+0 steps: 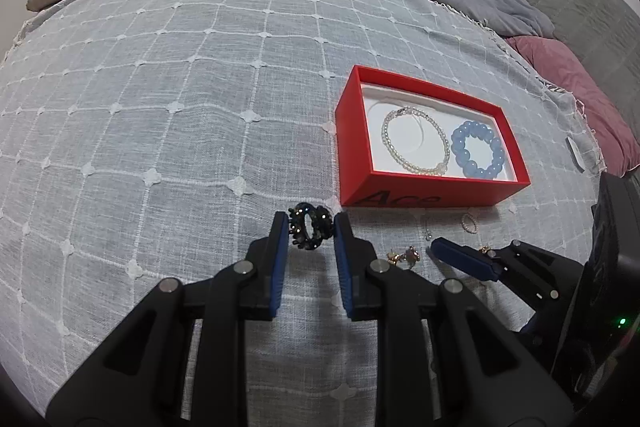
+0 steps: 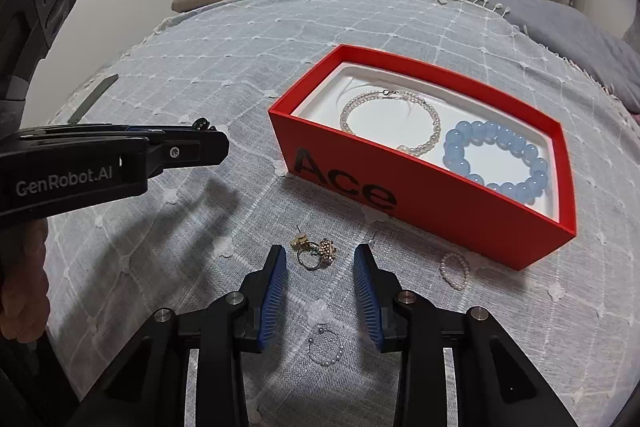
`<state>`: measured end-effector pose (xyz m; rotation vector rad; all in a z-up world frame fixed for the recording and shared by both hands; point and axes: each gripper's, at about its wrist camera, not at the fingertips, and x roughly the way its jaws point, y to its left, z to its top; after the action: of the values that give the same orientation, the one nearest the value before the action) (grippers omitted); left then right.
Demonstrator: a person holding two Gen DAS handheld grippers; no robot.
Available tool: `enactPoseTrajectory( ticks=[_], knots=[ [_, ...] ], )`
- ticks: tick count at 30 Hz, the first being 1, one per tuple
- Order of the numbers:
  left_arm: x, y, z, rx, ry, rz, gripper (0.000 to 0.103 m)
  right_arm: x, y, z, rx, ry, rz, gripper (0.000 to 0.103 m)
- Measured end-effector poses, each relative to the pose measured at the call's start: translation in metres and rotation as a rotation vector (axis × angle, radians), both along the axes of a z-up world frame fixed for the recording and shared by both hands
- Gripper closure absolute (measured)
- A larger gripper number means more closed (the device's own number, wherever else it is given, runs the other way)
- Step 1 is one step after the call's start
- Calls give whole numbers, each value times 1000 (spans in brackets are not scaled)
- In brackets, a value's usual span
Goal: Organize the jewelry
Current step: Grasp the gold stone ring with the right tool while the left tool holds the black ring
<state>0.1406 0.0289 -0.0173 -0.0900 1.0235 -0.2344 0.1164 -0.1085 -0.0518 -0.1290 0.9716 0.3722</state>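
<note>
Left claw (image 1: pixel 311 233): my pads grip the dark beaded bracelet (image 1: pixel 310 231), lifted at lower centre of the left view.
Right claw (image 2: pixel 320 259): mine, spread wide over the gold rings (image 2: pixel 316 251).
Red box (image 2: pixel 420 195): on the bed, right of centre, containing pearl bracelet (image 2: pixel 390 123) and blue bead bracelet (image 2: pixel 496 157).
Pearl ring (image 2: pixel 454 271): on the bedspread (image 1: pixel 160 107), just beside the box.

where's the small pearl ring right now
In the right wrist view, the small pearl ring lies on the bedspread, close in front of the red box near its right end, just right of the open right gripper.
</note>
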Motion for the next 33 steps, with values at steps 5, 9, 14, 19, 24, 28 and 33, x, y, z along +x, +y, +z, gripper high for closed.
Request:
enactPoseTrajectory(
  ticks=[5, 9, 14, 19, 24, 28, 33],
  knots=[
    [1, 1, 0, -3, 1, 3, 79, 3, 1, -6, -14, 1, 3, 79],
    [1, 1, 0, -3, 0, 2, 79, 2, 1, -6, -14, -7, 5, 89],
    [1, 2, 0, -3, -2, 2, 79, -1, 3, -5, -36, -16, 6, 95],
    [1, 1, -1, 1, -1, 3, 79, -2, 4, -4, -39, -21, 14, 98],
    [1, 1, 0, -1, -3, 2, 79, -3, 2, -1, -38, -25, 15, 98],
    [0, 2, 2, -11, -7, 2, 79, -5, -2, 2, -19, -25, 3, 99],
    [-2, 3, 7, -29, -19, -12, 79, -14, -8, 16, -5, -46, -3, 99]
  ],
)
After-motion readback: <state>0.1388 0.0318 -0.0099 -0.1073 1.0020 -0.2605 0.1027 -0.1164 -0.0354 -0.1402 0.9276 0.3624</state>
